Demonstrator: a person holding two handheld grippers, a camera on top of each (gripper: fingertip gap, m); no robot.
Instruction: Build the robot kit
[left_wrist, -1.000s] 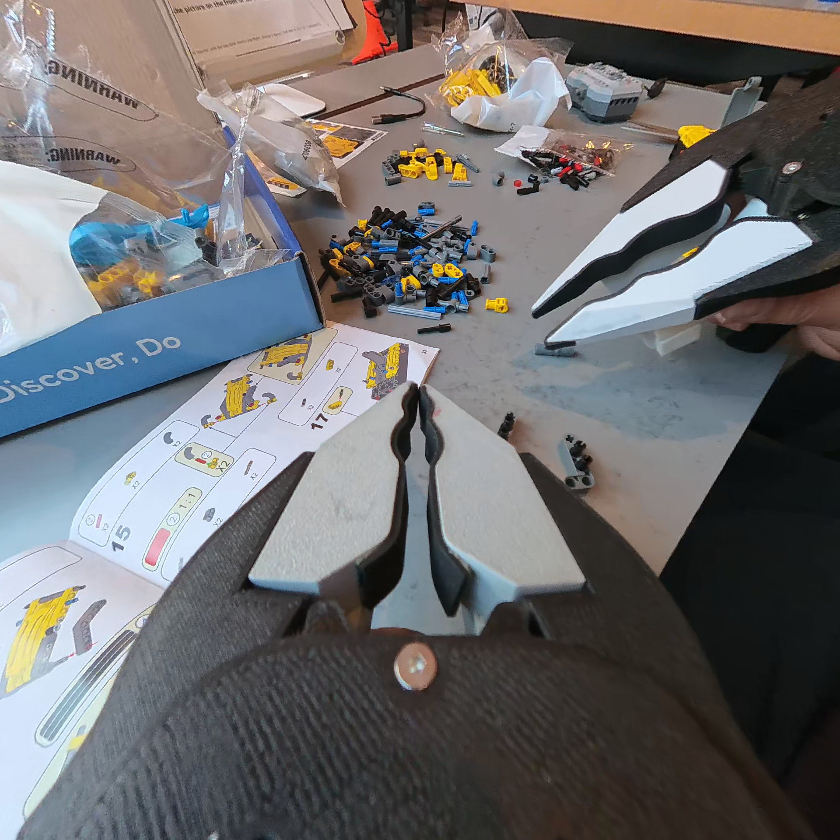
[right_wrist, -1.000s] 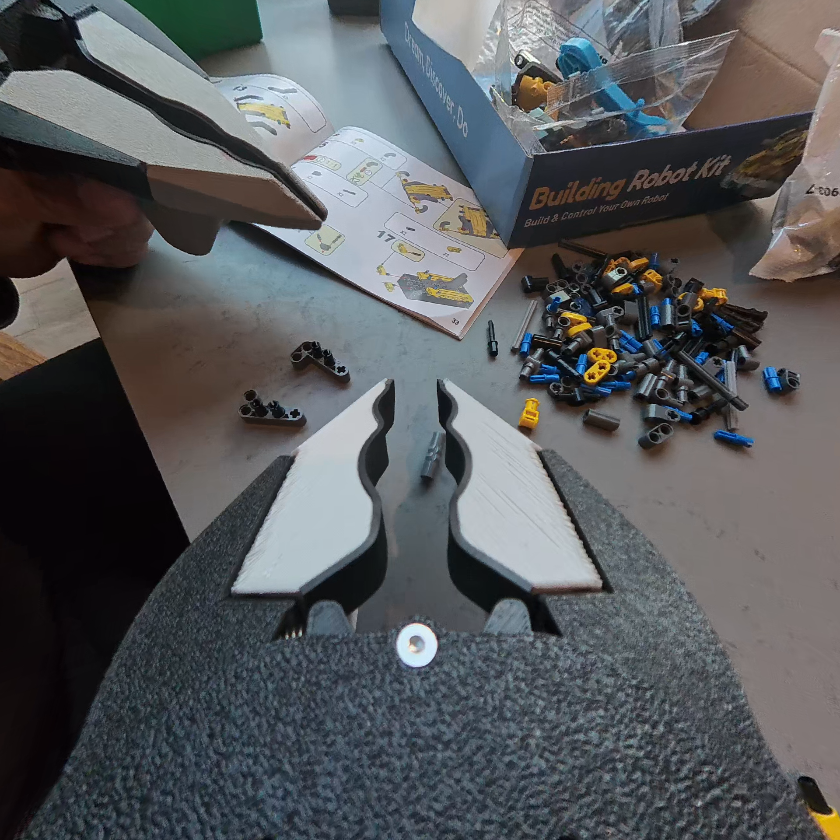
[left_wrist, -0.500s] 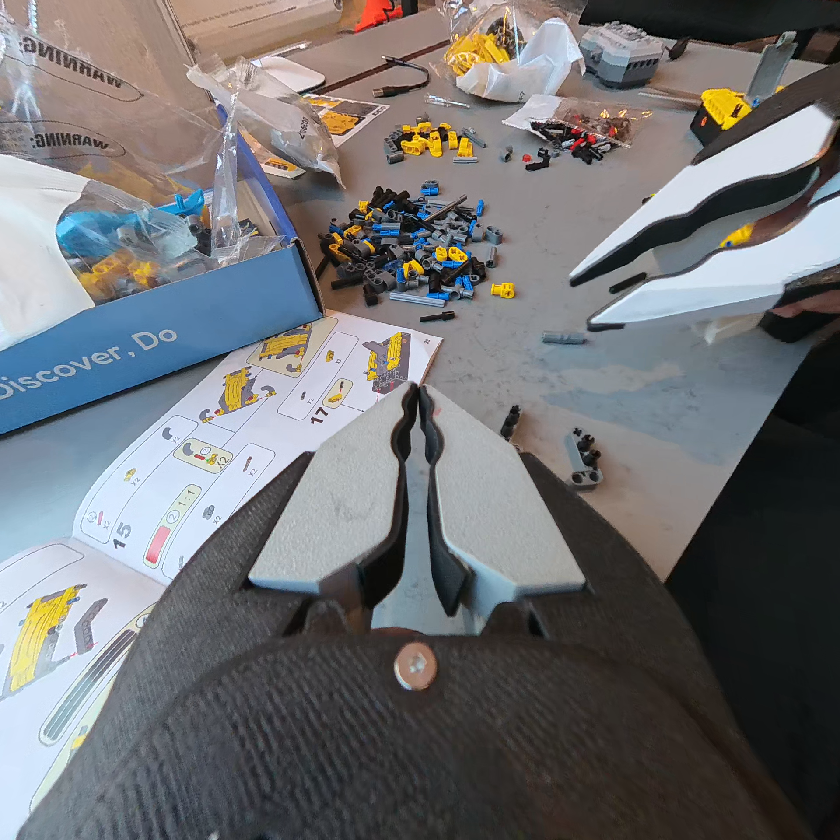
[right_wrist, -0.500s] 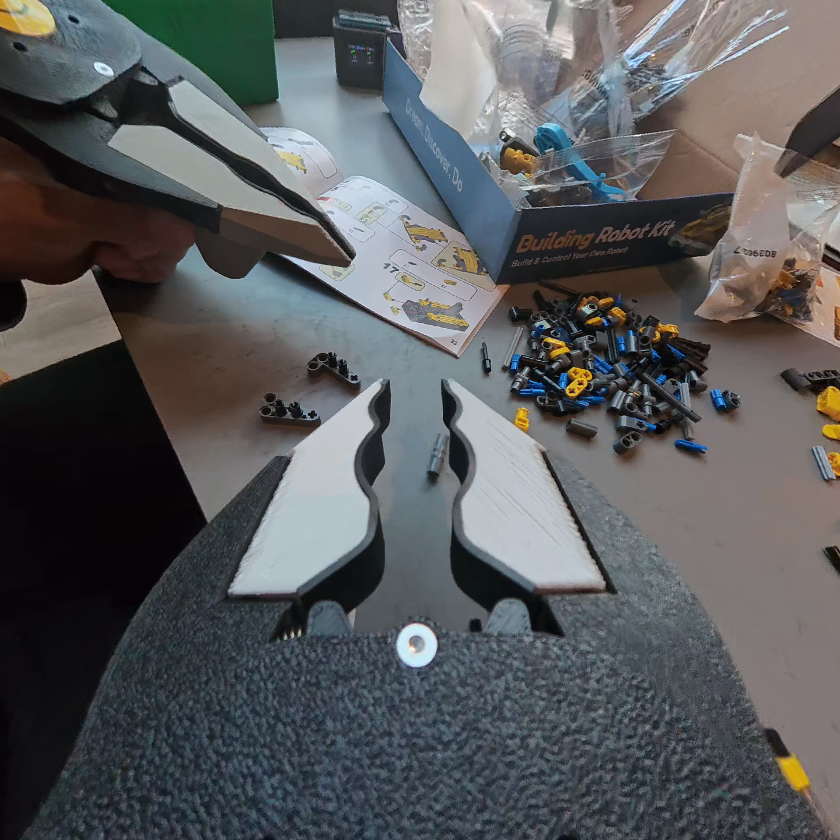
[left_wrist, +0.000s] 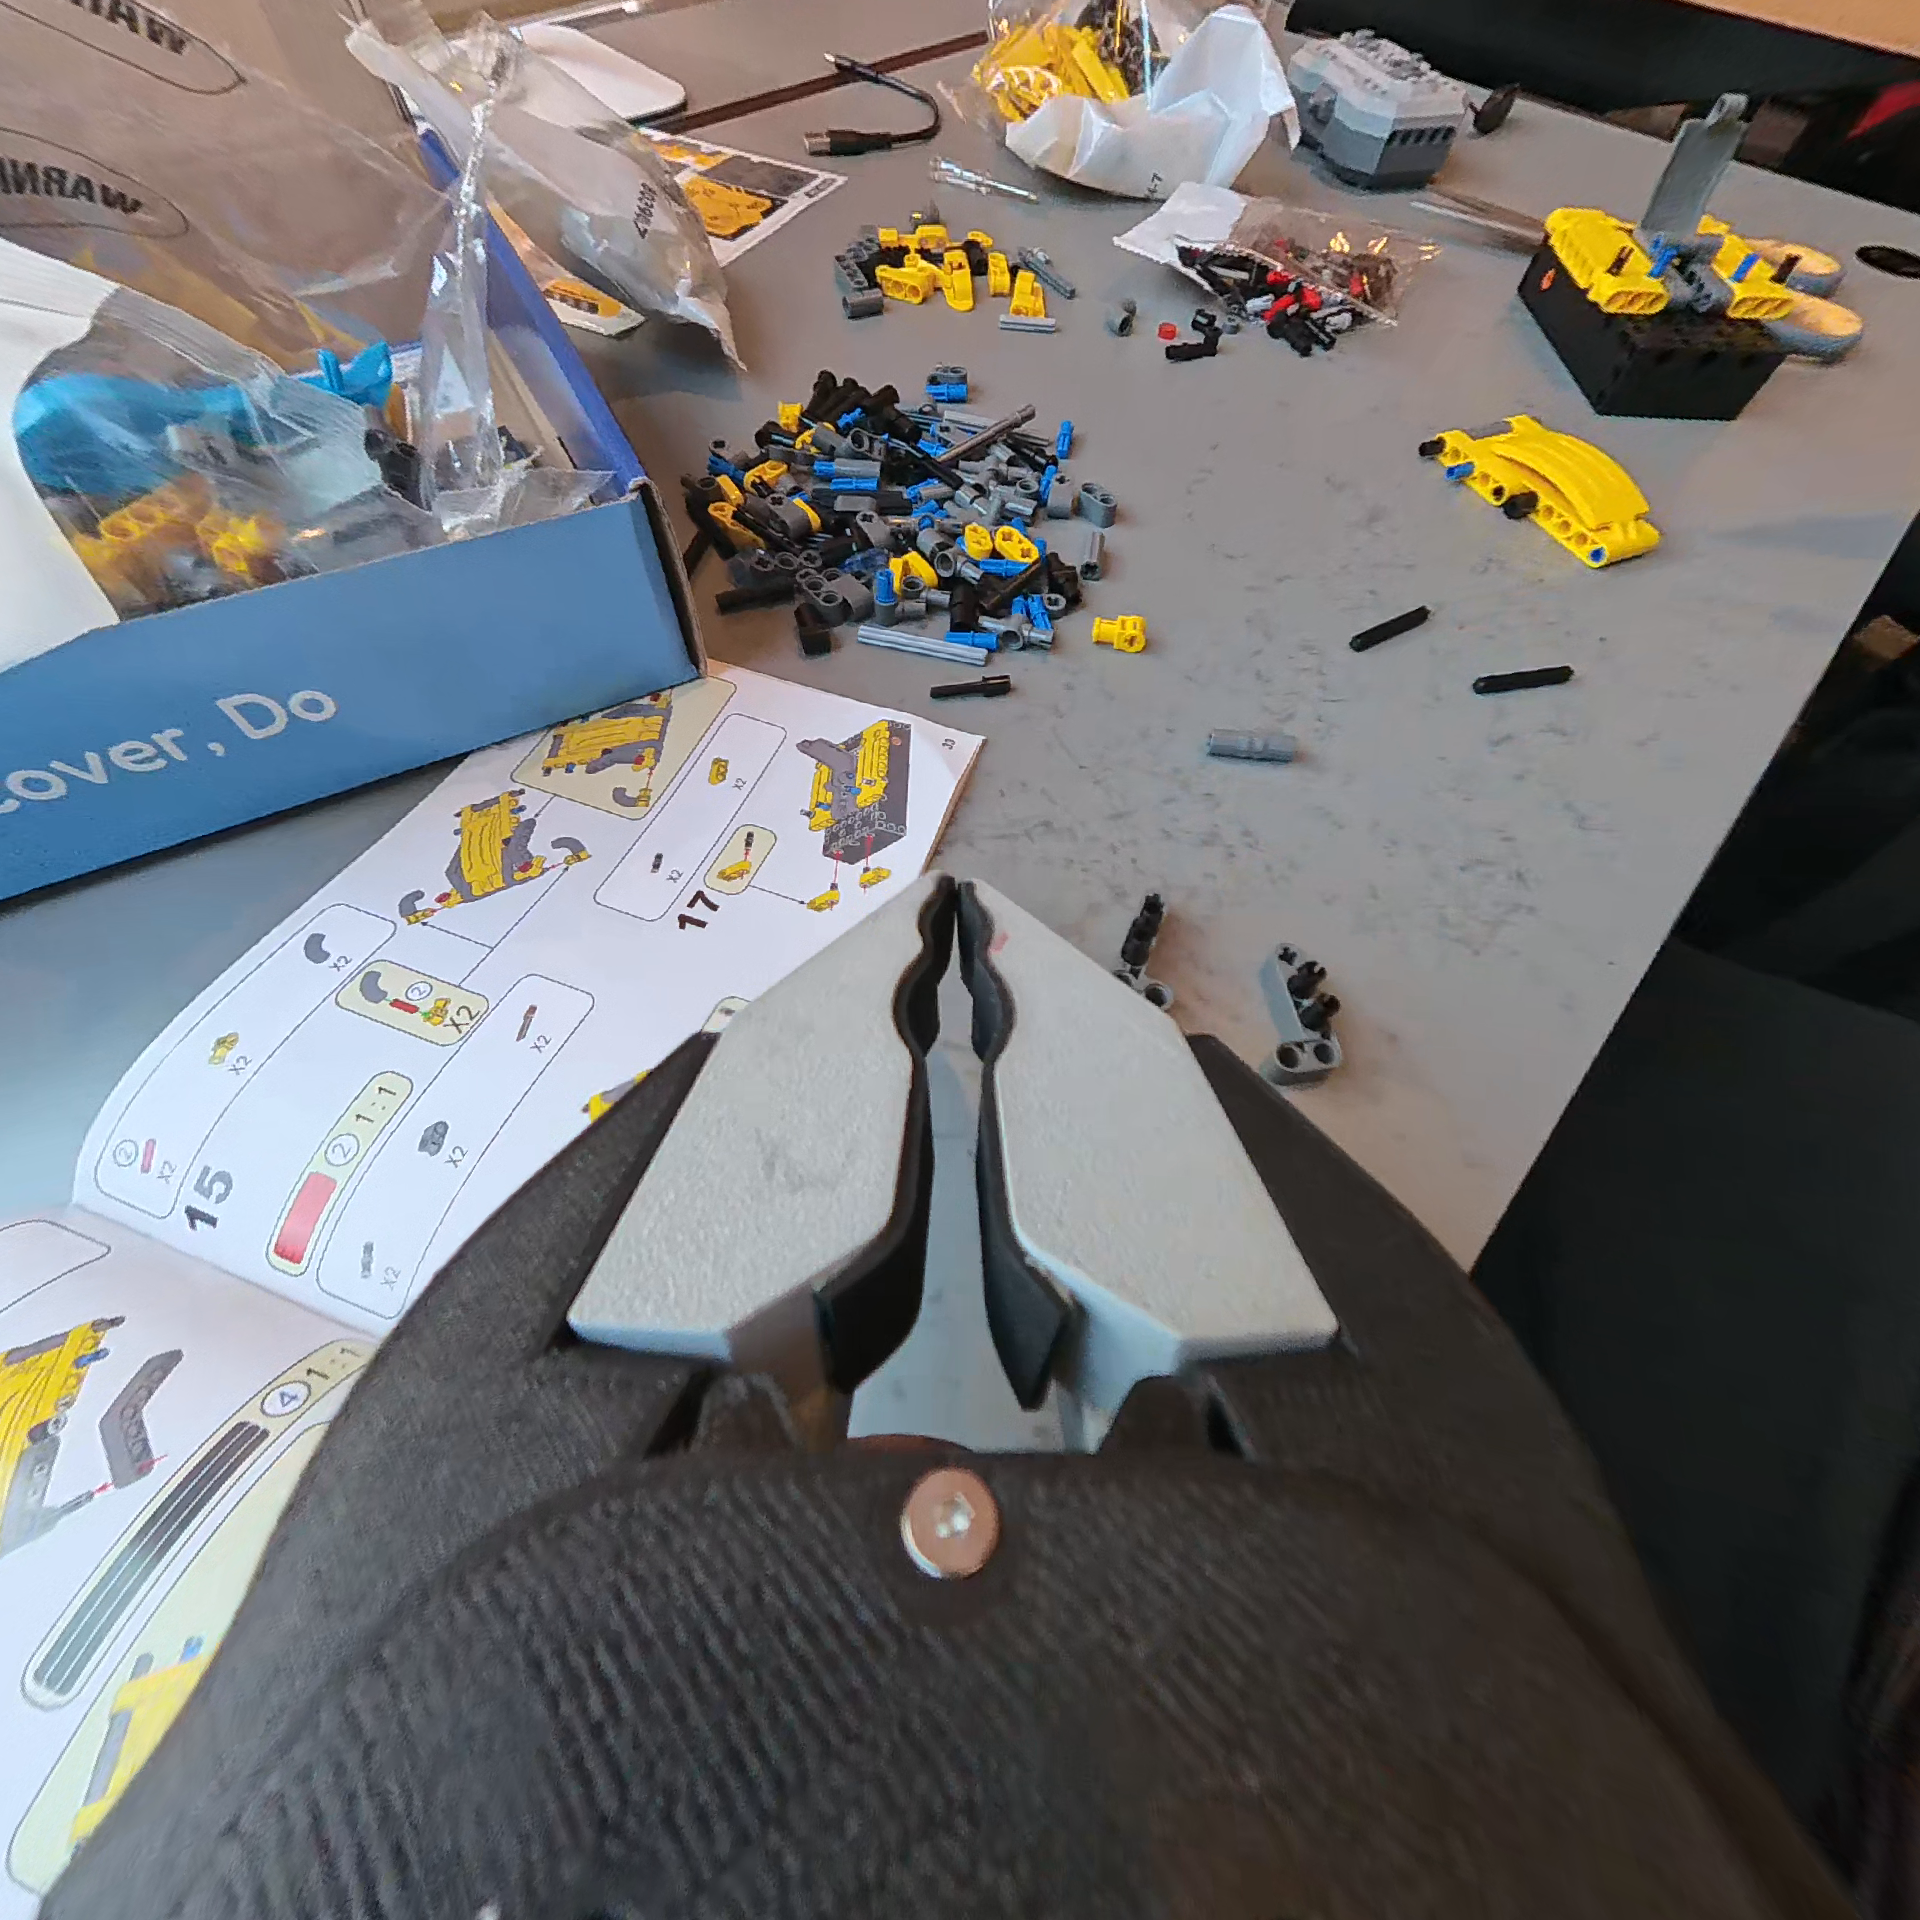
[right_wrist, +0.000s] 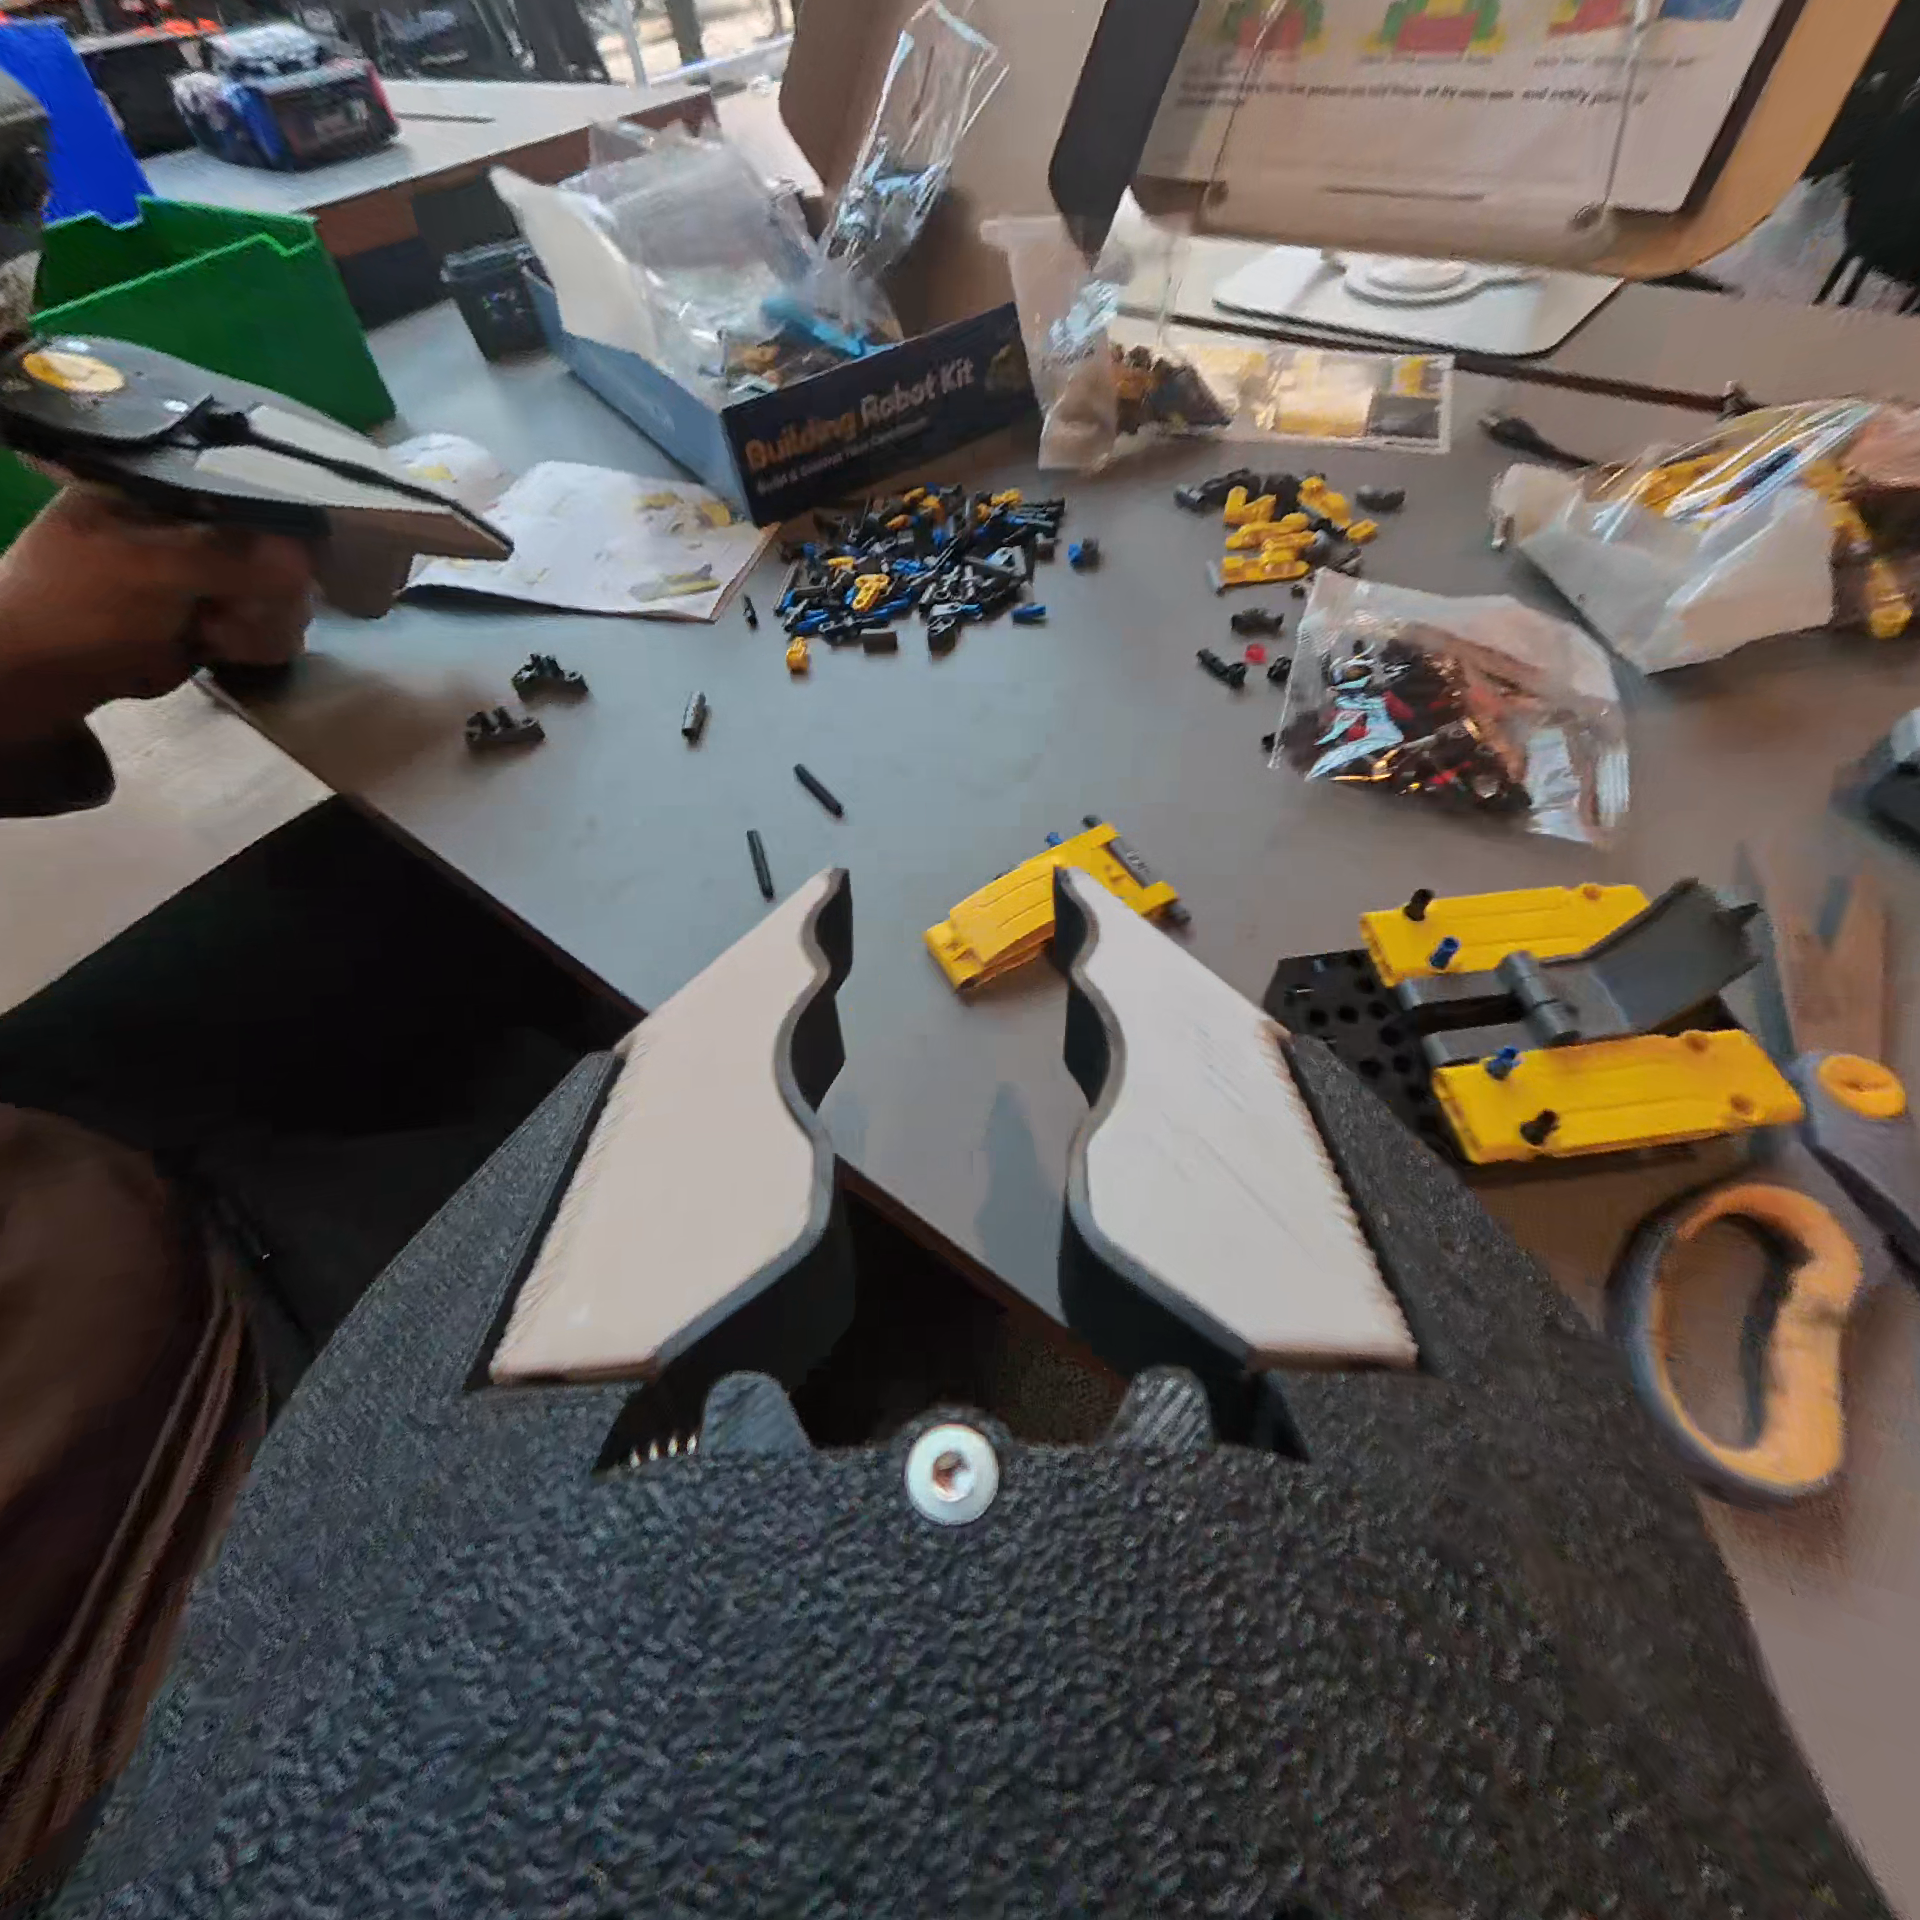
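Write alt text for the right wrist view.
The right gripper, open and empty, hovers over the near edge of a grey table, just short of a curved yellow panel. Right of it sit a yellow-and-black assembly and scissors; farther off, a pile of small parts and the left gripper.

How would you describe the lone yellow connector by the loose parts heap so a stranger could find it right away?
Start at the blue box on the grey table, then go to the big heap of mixed small parts just beyond the open instruction booklet. At the heap's near right corner lies the yellow connector. It is the only yellow piece lying clear of the heap, apart from the black pins.
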